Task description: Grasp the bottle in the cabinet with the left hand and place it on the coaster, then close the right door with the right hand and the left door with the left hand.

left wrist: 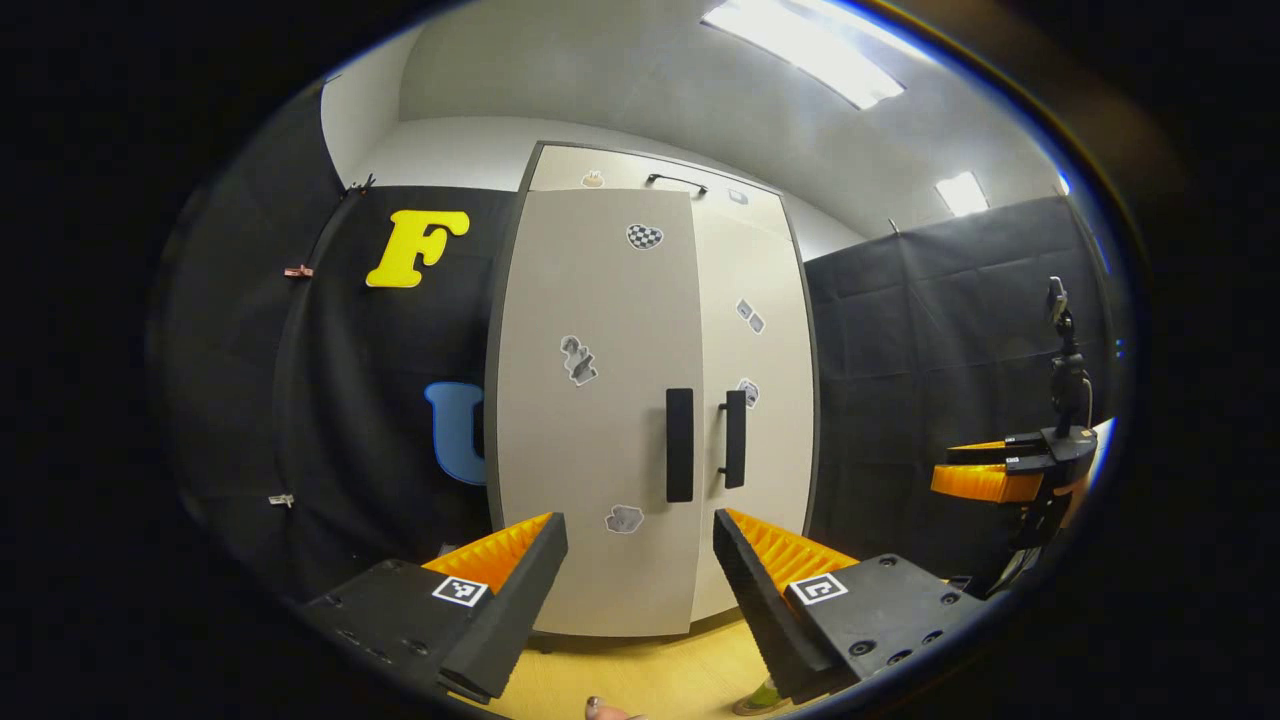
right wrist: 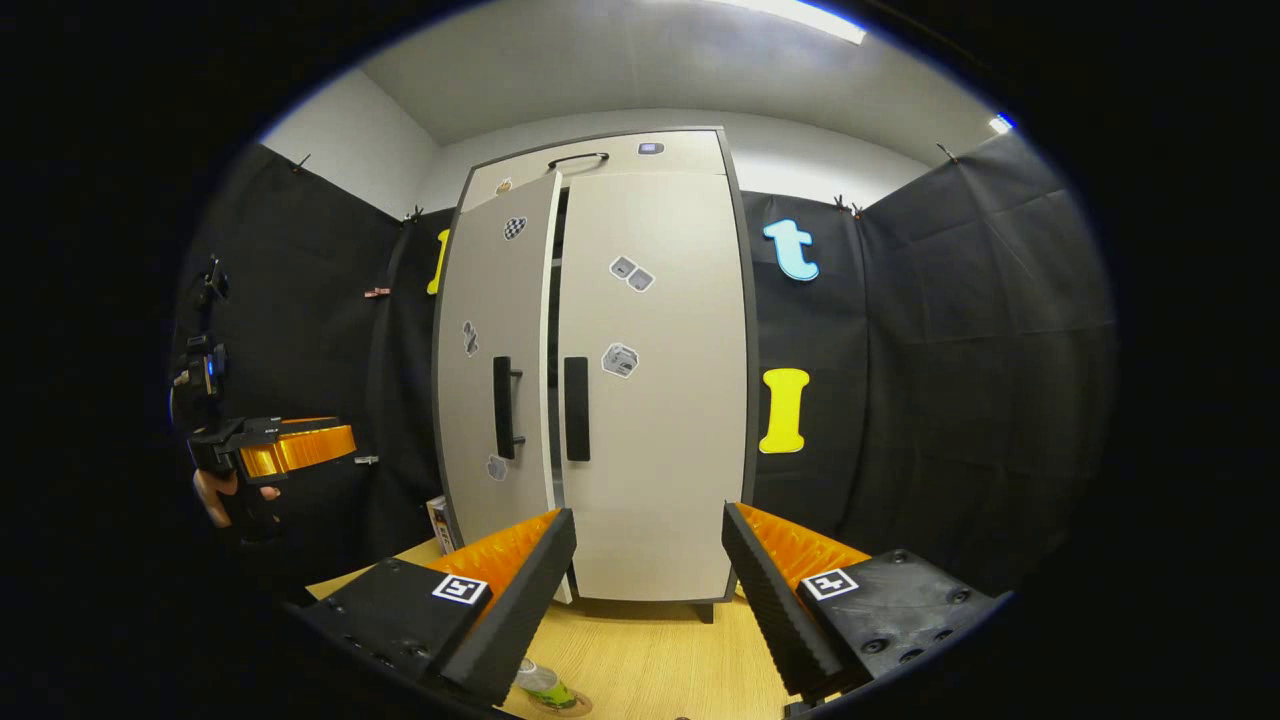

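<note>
The tall beige cabinet stands on the wooden table. Its right door lies flush, while its left door stands slightly ajar, with a dark gap beside it. A clear bottle with green at its base stands low in the right gripper view, on a coaster whose edge barely shows. My right gripper is open and empty, facing the doors from a short way off. My left gripper is also open and empty, in front of the left door and its handle.
Black cloth walls close in on both sides of the cabinet. A hand holds the left gripper out at the left. The right gripper shows at the right. A small box stands by the cabinet's left foot.
</note>
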`<state>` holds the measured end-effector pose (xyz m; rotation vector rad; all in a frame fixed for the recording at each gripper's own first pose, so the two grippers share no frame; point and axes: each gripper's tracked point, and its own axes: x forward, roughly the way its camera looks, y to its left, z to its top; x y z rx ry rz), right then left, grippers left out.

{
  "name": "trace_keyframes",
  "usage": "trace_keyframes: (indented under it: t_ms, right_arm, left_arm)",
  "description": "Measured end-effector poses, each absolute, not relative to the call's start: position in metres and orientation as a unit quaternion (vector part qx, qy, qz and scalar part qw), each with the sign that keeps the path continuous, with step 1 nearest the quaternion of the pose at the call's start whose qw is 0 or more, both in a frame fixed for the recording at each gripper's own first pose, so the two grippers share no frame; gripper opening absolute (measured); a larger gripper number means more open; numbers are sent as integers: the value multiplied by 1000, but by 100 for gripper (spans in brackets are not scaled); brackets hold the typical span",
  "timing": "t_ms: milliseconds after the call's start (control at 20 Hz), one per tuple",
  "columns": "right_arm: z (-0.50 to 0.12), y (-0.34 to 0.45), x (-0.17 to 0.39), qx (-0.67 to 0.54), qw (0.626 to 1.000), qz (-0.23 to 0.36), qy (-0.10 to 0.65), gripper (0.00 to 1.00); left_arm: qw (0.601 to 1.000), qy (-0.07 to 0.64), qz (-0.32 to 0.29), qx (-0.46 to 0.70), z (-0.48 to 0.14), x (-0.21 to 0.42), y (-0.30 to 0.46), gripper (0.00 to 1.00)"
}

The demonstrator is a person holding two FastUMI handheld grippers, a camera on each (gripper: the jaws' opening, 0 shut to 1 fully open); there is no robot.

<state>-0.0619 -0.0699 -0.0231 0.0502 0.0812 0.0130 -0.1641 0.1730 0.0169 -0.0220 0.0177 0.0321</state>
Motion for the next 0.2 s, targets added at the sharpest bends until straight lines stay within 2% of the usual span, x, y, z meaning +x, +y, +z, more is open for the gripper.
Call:
trace_keyframes:
  t_ms: [200]
  right_arm:
    - [-24, -67, -62, 20, 999, 11, 43, 98]
  left_arm:
    - [1000, 12, 19, -7, 16, -167, 175, 94]
